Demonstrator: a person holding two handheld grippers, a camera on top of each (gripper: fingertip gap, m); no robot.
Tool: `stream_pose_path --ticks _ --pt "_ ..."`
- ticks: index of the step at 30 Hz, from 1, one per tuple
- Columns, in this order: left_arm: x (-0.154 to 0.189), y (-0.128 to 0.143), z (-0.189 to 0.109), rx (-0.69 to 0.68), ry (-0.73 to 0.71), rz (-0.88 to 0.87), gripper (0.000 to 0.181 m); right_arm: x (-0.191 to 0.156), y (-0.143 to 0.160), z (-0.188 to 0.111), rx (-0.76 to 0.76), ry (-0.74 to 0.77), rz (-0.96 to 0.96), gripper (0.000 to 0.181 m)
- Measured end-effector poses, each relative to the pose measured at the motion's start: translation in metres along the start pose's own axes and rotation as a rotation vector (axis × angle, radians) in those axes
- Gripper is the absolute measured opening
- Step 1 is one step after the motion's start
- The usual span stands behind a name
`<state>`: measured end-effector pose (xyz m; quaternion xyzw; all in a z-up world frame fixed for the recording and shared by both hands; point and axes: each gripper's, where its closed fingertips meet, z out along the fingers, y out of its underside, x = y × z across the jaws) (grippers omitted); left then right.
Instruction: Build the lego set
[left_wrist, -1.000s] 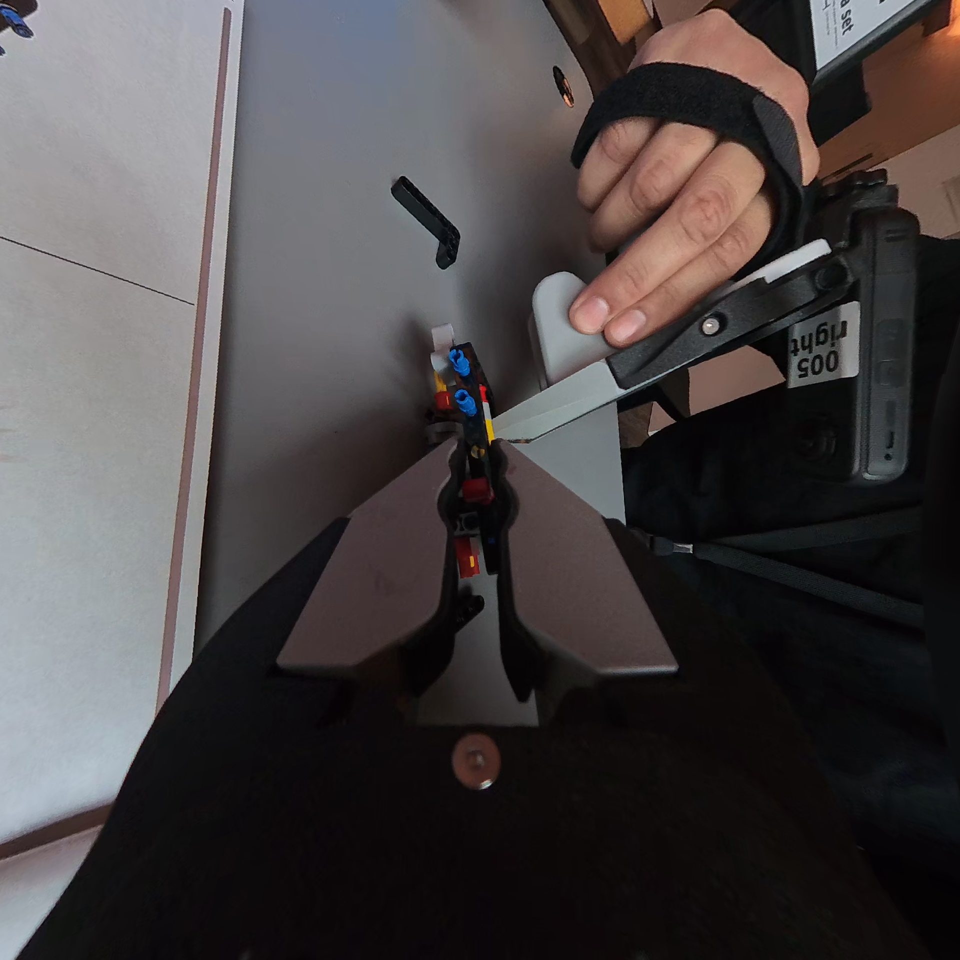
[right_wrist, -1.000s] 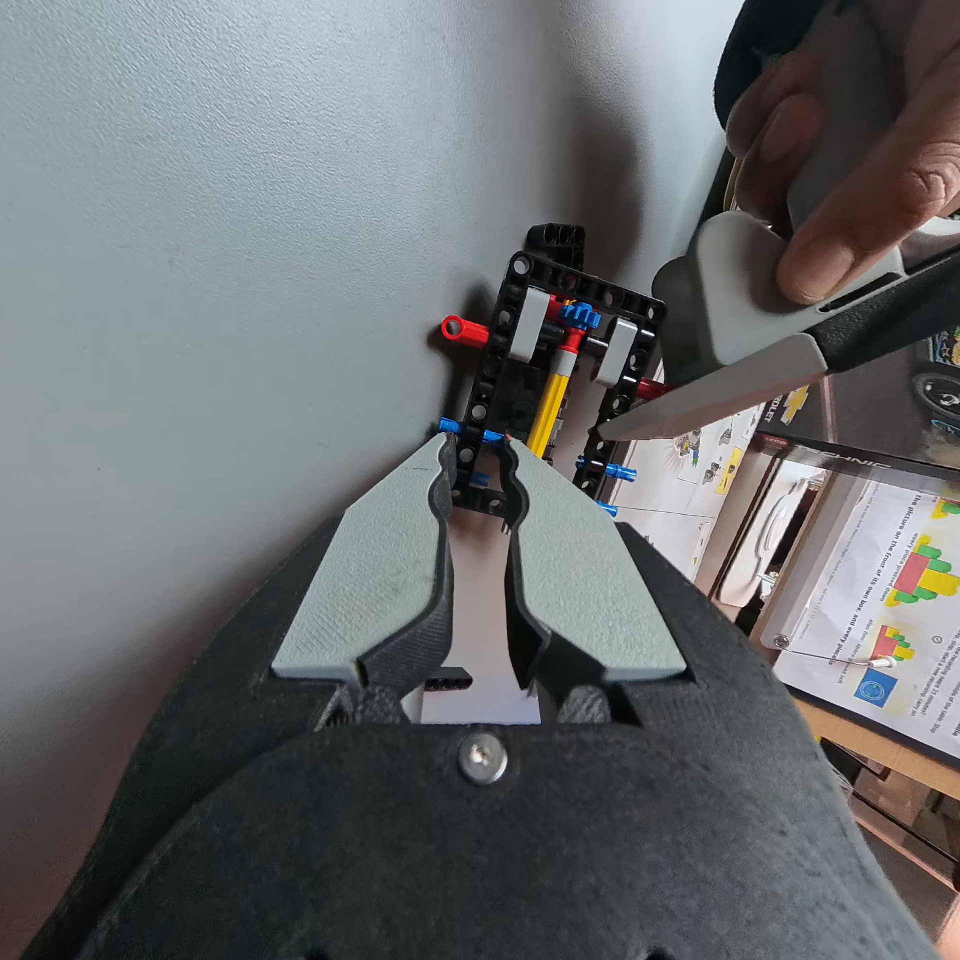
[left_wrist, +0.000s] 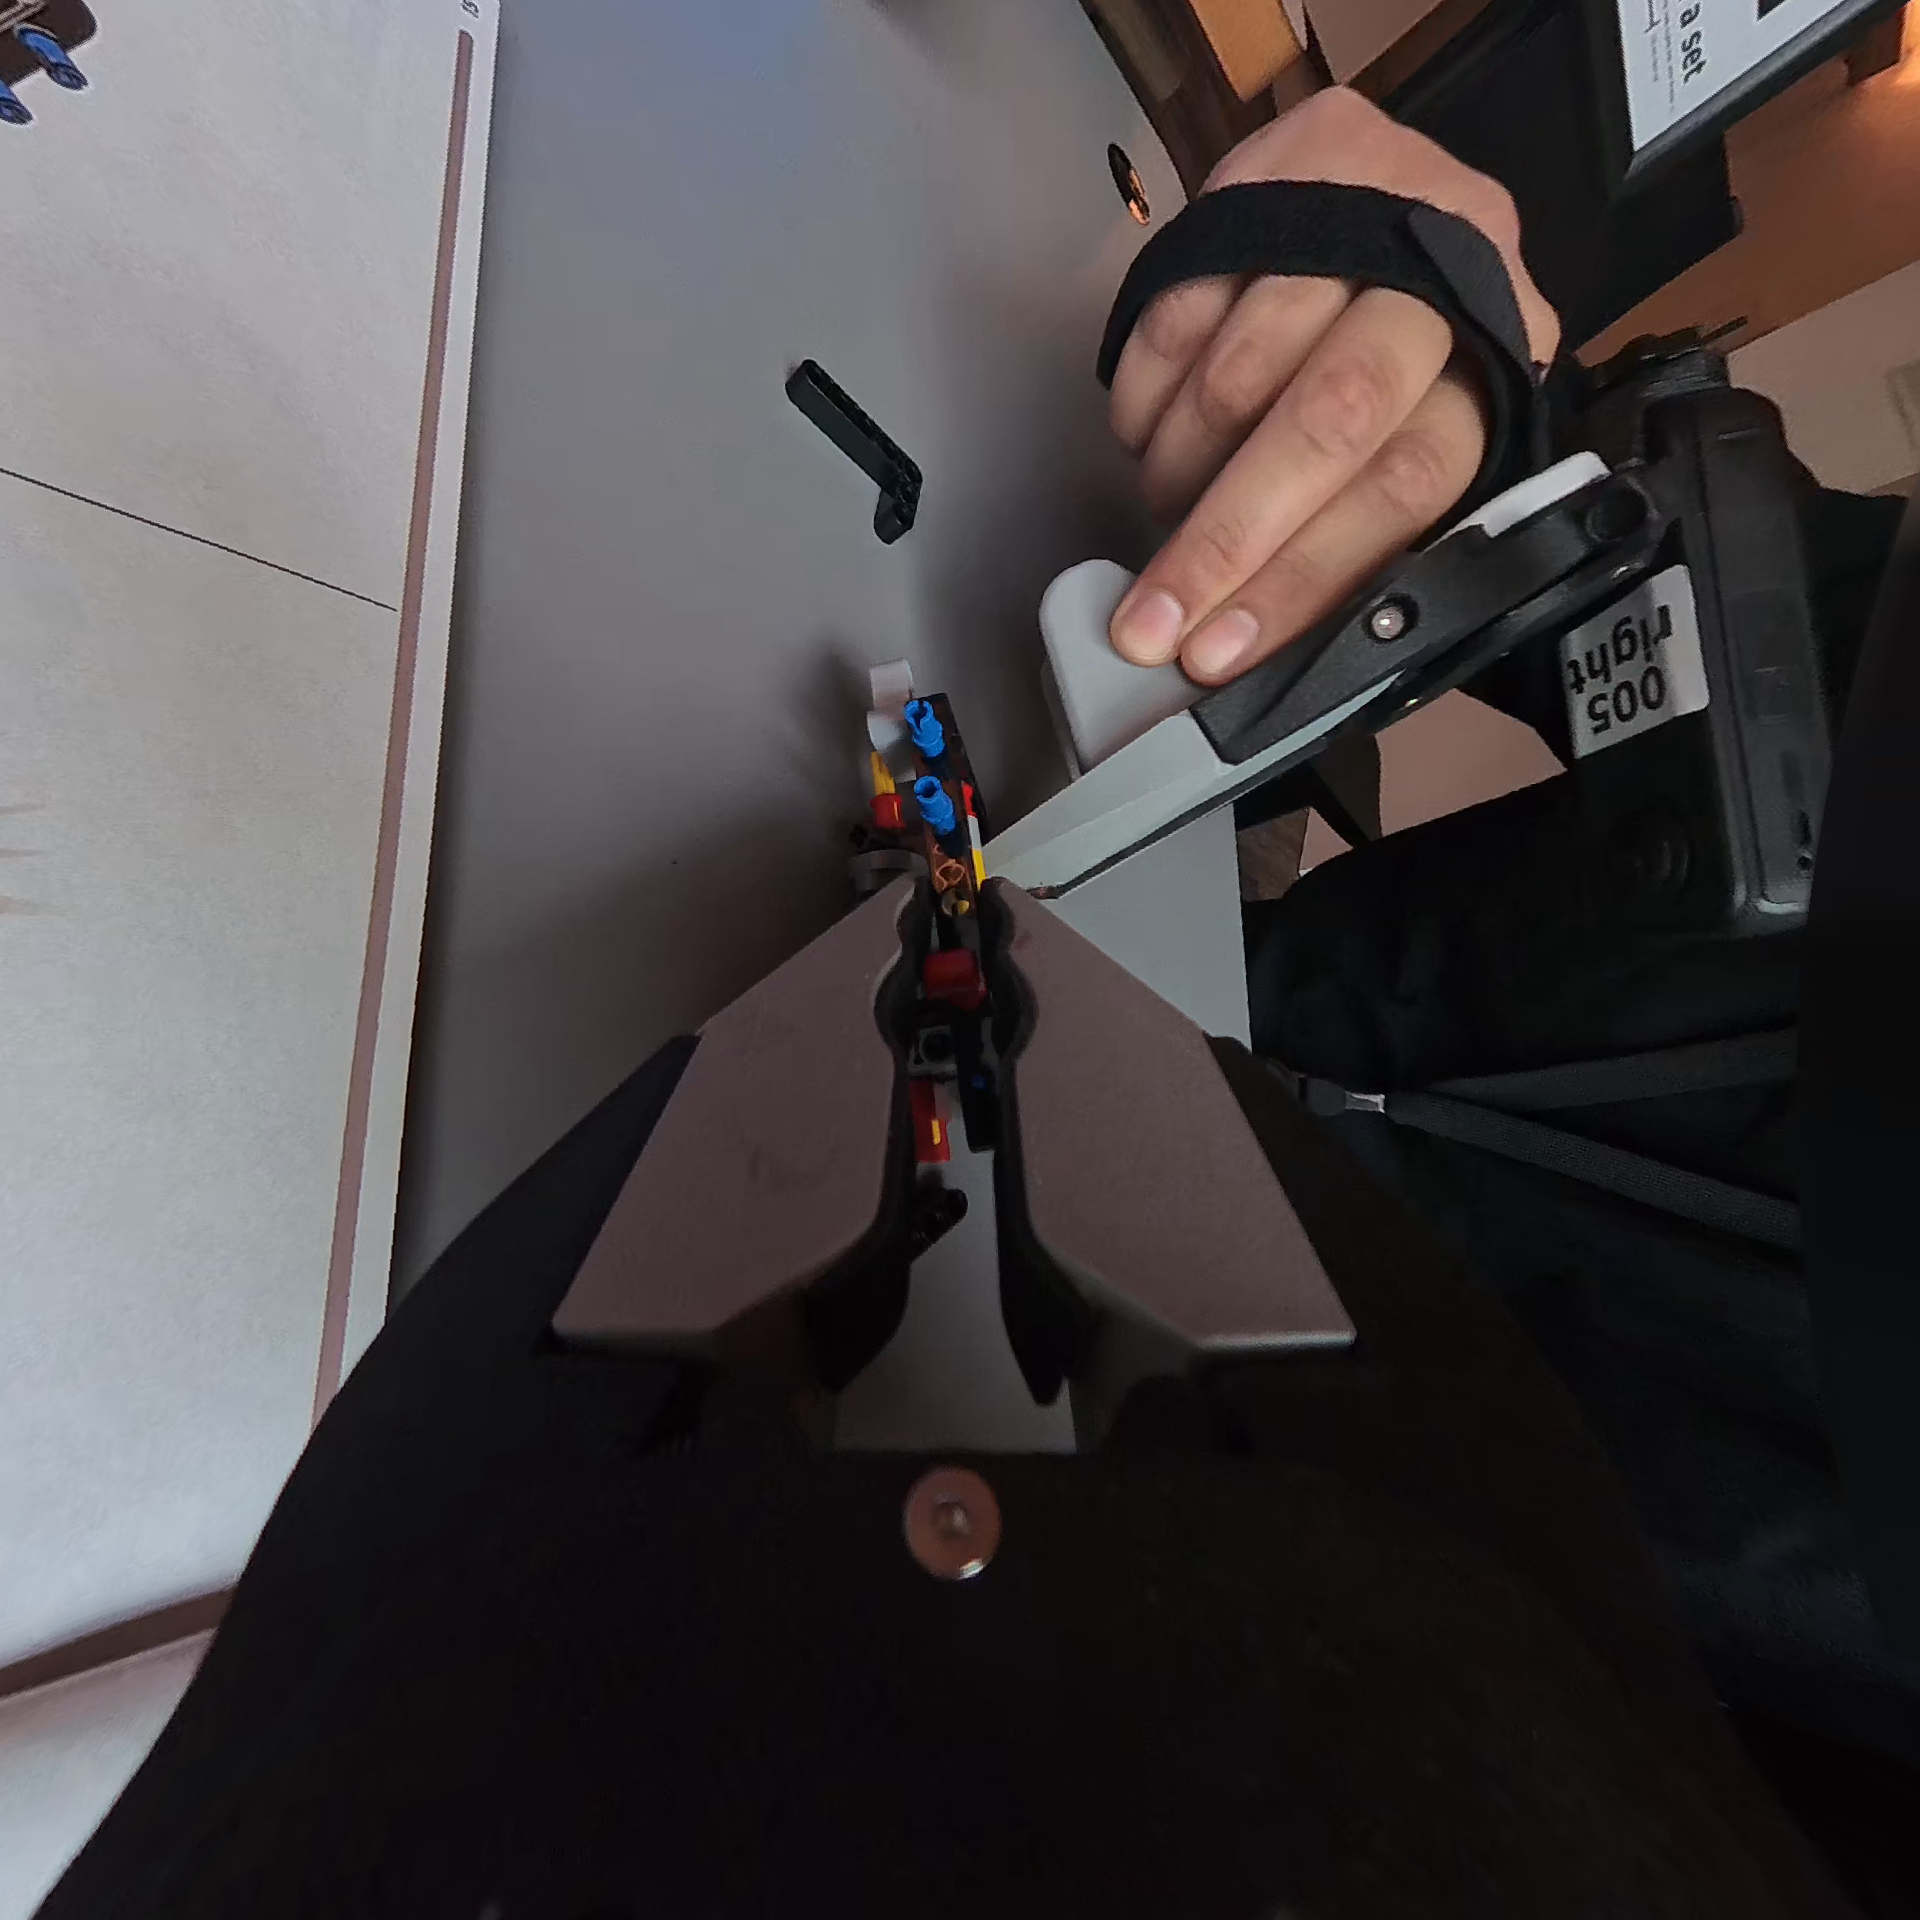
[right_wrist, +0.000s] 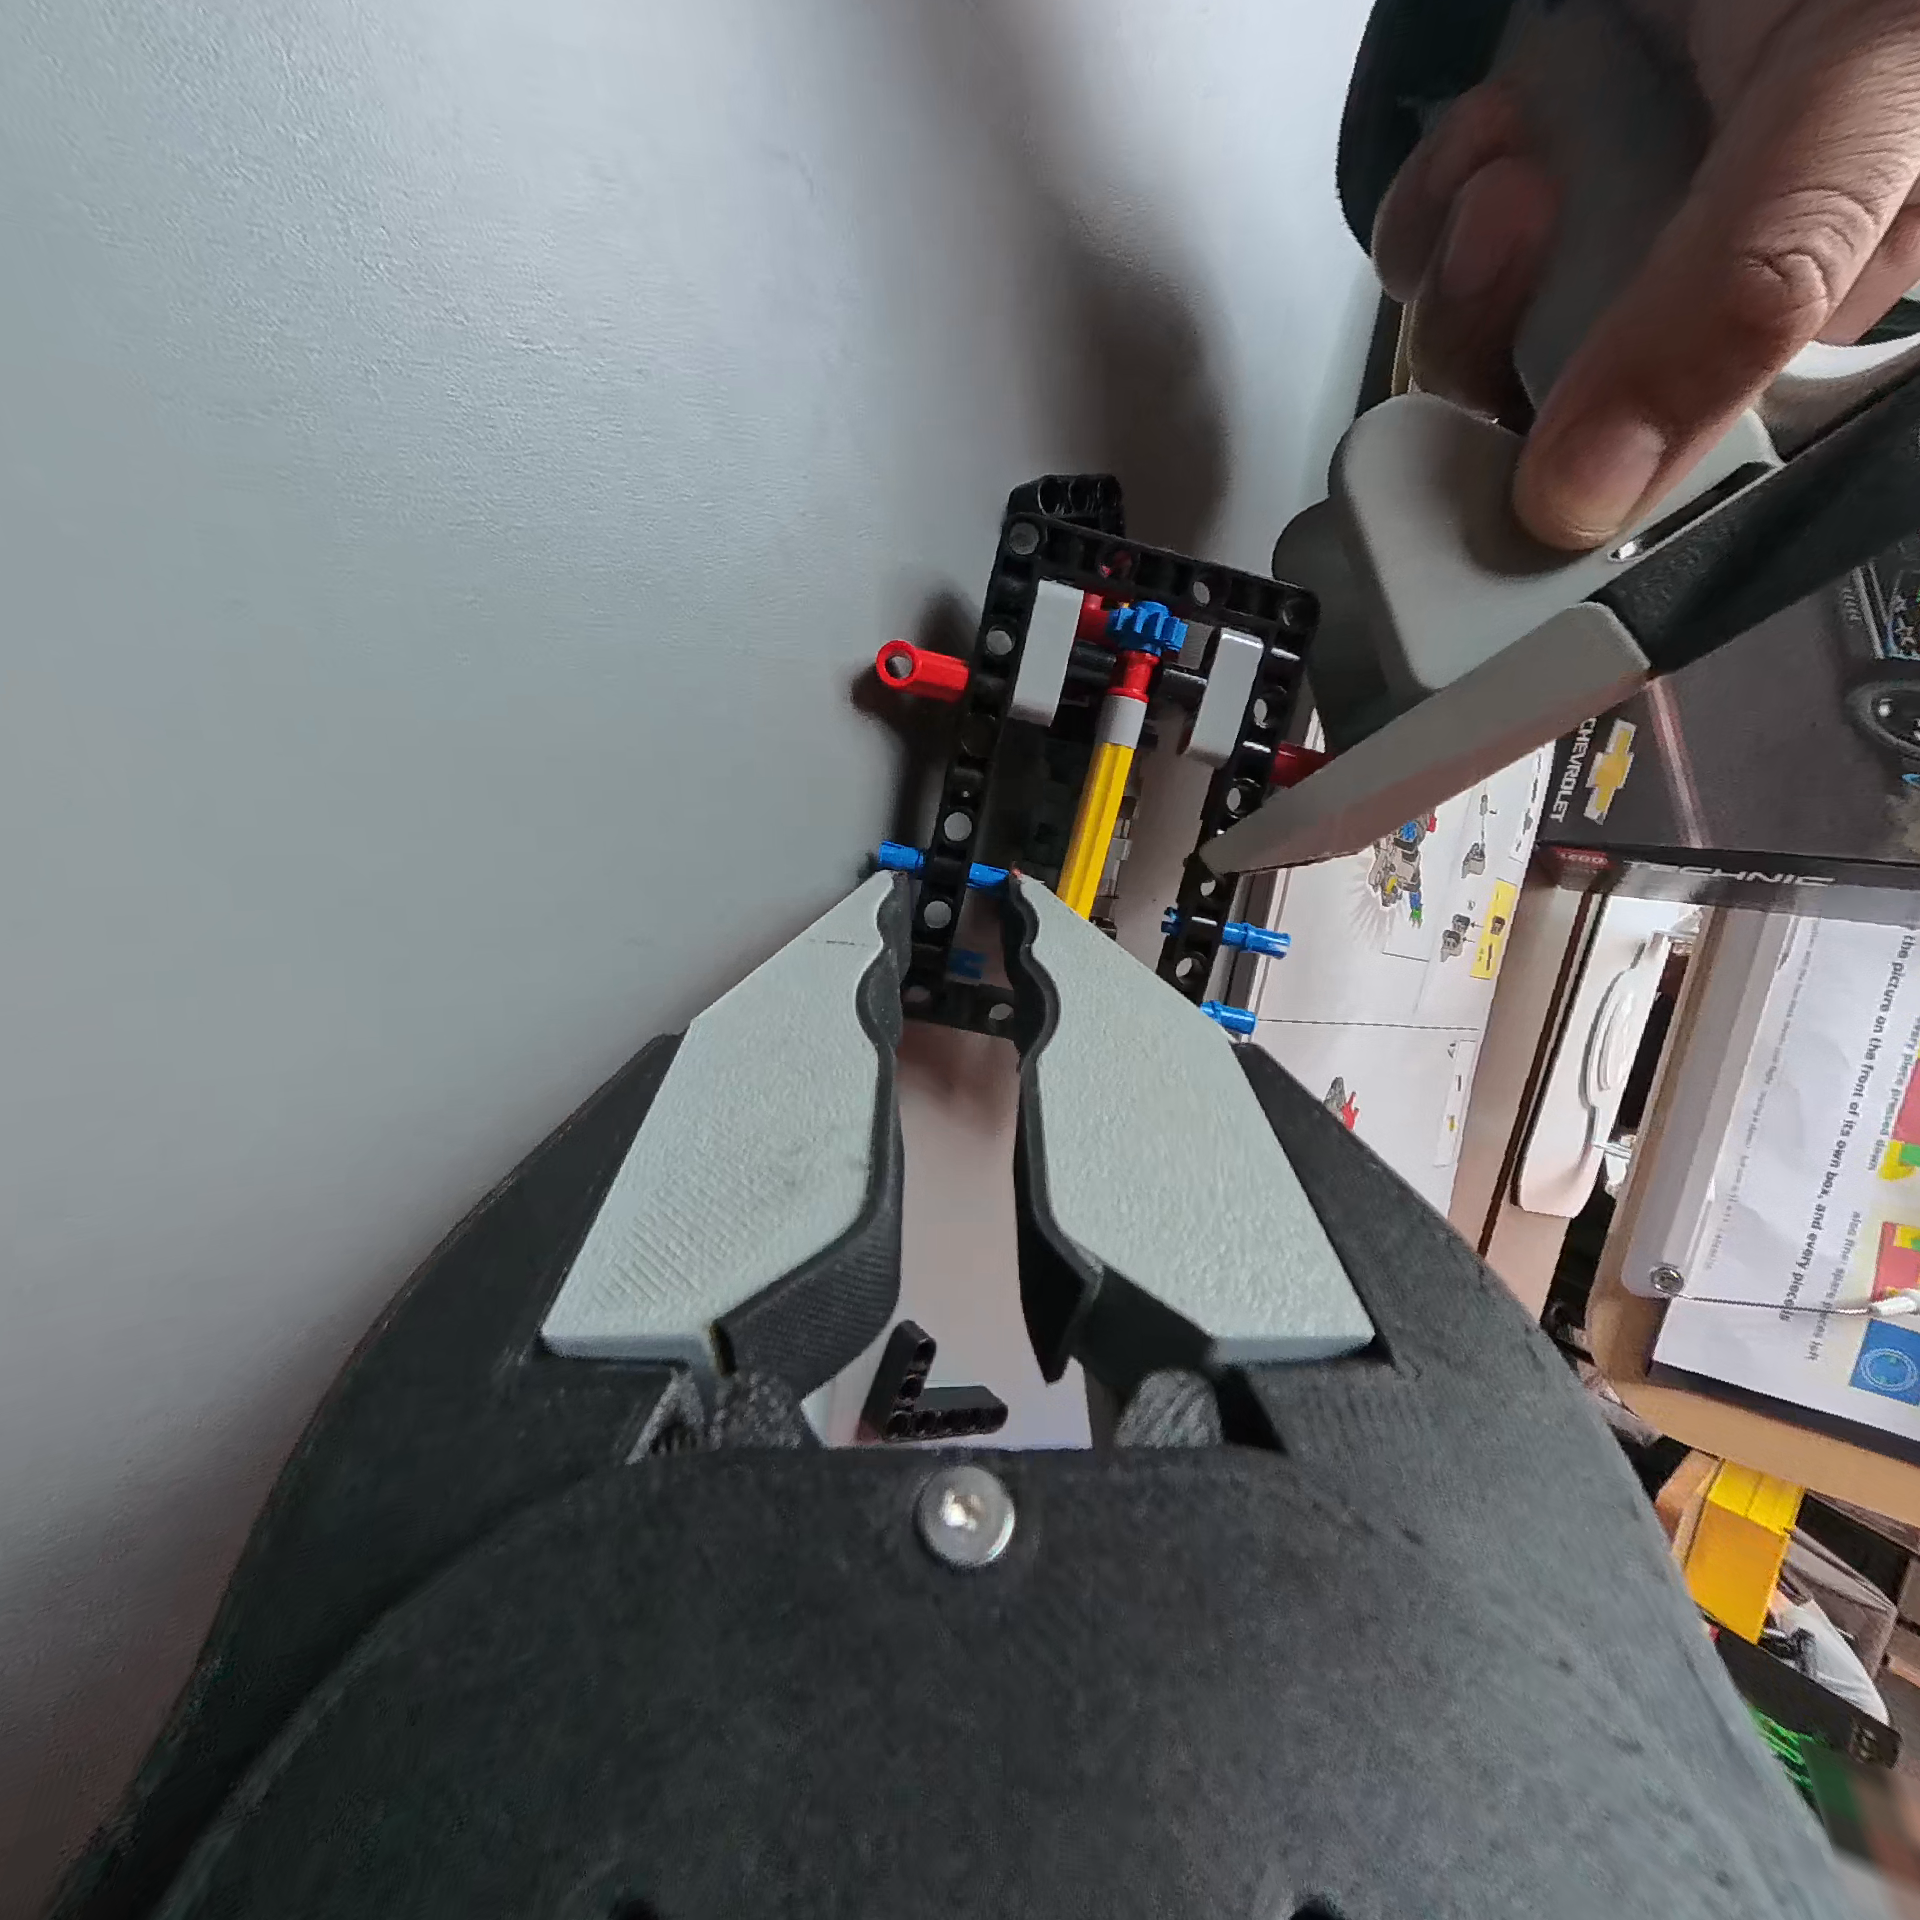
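2 grippers are working on 1 lego assembly (right_wrist: 1117, 748), a black rectangular frame standing on edge on the grey table (right_wrist: 416, 520), close to the table edge nearest the person. The left gripper (left_wrist: 951, 894) is clamping the frame edge-on, its jaws narrowed to the thickness of the beam, with red and black parts pinched between them. The right gripper (right_wrist: 951, 883) is closed down on 1 long side beam of the frame, near the end closest to its camera.

Inside the frame I am counting 1 yellow axle (right_wrist: 1096, 821), 1 blue gear (right_wrist: 1143, 627) at its far end, and 2 light grey blocks (right_wrist: 1044, 655). 1 red pin (right_wrist: 914, 665) is sticking out sideways toward the open table. At least 4 blue pins (right_wrist: 1252, 938) are poking out of the 2 side beams. The frame's long axis is running away from the right gripper, and the axle is lying along it.

1 loose black angled beam (left_wrist: 857, 452) is lying flat on the table, well apart from the assembly, farther from the person's edge. 1 sheet of instructions (left_wrist: 208, 727) is covering the table beyond it.

Compared with a second ago, almost nothing is changing: both grippers are keeping the same hold, and the assembly and loose beam are sitting where they were.
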<state>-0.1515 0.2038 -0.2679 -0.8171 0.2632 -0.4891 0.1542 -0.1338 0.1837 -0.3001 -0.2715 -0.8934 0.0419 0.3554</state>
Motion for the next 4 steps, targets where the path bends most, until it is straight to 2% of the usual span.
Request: stream_pose_path --ticks 4 --pt "0.0003 0.0002 0.0001 -0.001 0.004 -0.002 0.006 -0.0002 -0.0009 0.0000 0.009 0.011 0.028 0.015"
